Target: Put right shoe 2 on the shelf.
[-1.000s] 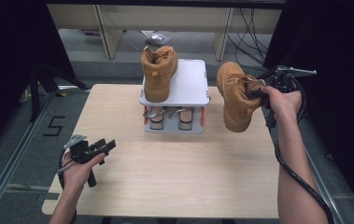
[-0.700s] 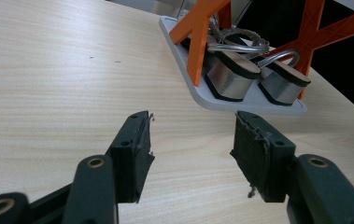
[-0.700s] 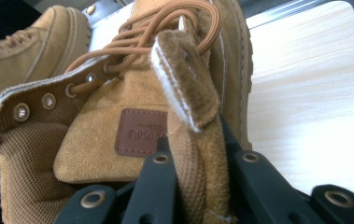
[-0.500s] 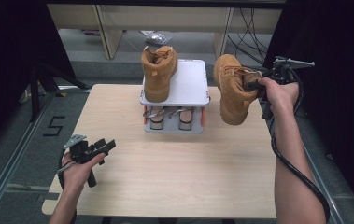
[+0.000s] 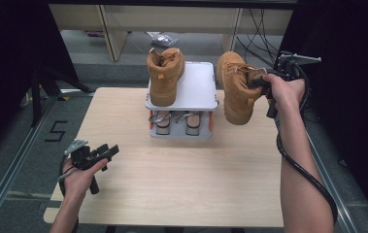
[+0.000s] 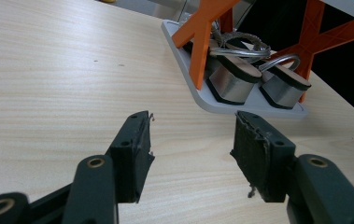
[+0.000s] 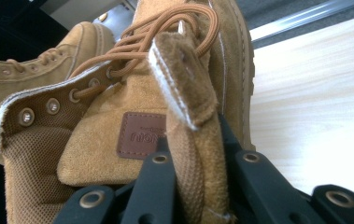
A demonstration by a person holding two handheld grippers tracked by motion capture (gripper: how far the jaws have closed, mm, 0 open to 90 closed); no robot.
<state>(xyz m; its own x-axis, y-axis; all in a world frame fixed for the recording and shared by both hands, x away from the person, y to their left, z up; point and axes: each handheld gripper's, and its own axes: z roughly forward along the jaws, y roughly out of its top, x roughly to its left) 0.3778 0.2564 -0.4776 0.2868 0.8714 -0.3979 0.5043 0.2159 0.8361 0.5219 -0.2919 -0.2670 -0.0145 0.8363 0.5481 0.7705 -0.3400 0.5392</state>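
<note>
With one tan suede lace-up boot (image 5: 165,76) already on the white two-tier rack (image 5: 198,90), your right gripper (image 5: 261,82), clamped on the second tan suede boot (image 5: 236,87), has yet to place it, while your left gripper (image 5: 105,154) gapes idle.

A tan suede lace-up boot (image 5: 237,87) hangs toe-down in the air, just right of the rack.

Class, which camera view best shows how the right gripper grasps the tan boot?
The right gripper view: the right gripper has its jaws clamped on the collar of the held boot. The high view shows that boot hanging beside the rack, grip tiny. The left gripper view adds nothing.
</note>
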